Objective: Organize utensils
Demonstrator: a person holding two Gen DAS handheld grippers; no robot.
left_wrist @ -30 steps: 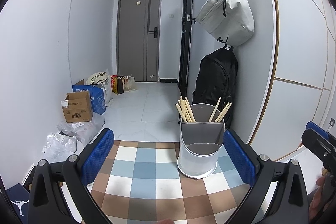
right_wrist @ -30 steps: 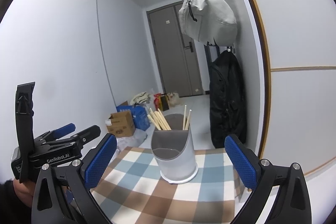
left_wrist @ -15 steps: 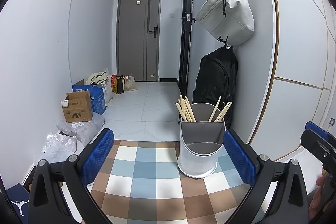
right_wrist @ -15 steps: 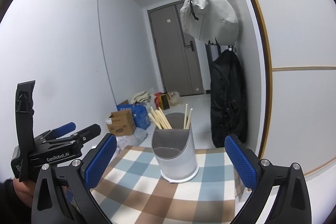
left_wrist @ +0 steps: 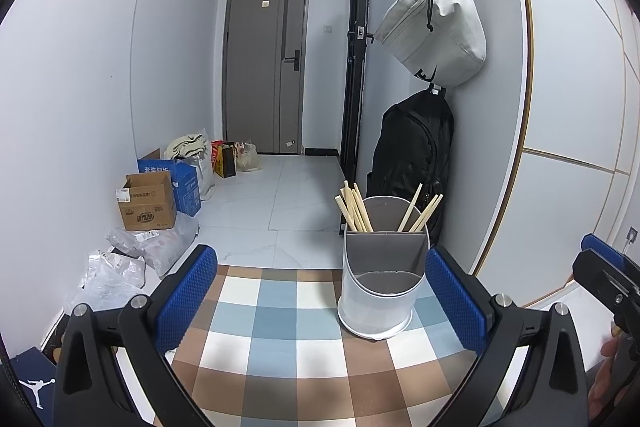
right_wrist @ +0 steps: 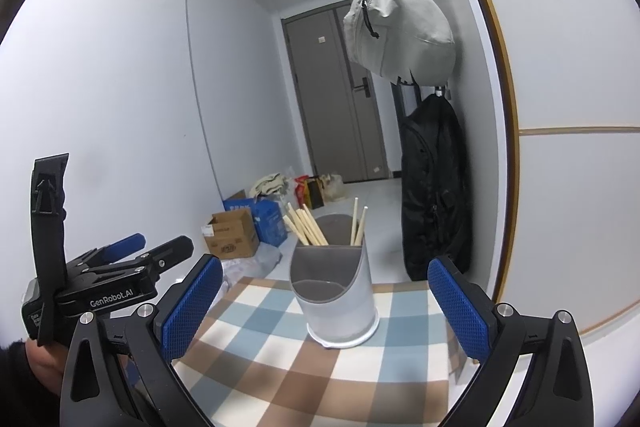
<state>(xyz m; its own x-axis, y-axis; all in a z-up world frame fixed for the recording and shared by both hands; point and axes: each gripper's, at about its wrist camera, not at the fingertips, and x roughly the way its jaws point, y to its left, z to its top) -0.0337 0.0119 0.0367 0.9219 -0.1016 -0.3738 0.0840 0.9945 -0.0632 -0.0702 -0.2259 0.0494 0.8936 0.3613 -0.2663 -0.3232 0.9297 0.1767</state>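
Two hand-held grippers, both raised over a table with a checked cloth (left_wrist: 280, 339) in blue, brown and white

Left gripper (left_wrist: 320, 291): jaws wide apart, blue pads empty, nothing between them; seen from the right wrist view (right_wrist: 132, 255) it sits low at the left, held by a hand (right_wrist: 36, 363) in a dark sleeve

Right gripper (right_wrist: 324, 297): jaws likewise wide apart and empty; its blue tip shows at the far right edge of the left wrist view

Utensil holder (left_wrist: 380, 283): white cylinder with grey inner dividers, upright on the cloth near the table's far edge, just inside the left gripper's right finger in the left wrist view, not touched by either gripper

Chopsticks (left_wrist: 354, 207): pale wooden, standing tilted in the holder's rear compartments, one bunch at the left, a smaller bunch (left_wrist: 422, 213) at the right; front compartment shows none

Background: grey door (left_wrist: 264, 67) at the end of a hallway; light grey bag (left_wrist: 436, 31) hung on the right wall above a black backpack (left_wrist: 412, 155); cardboard box (left_wrist: 148, 203), blue box (left_wrist: 186, 181) and plastic bags (left_wrist: 120, 259) along the left wall on the tiled floor
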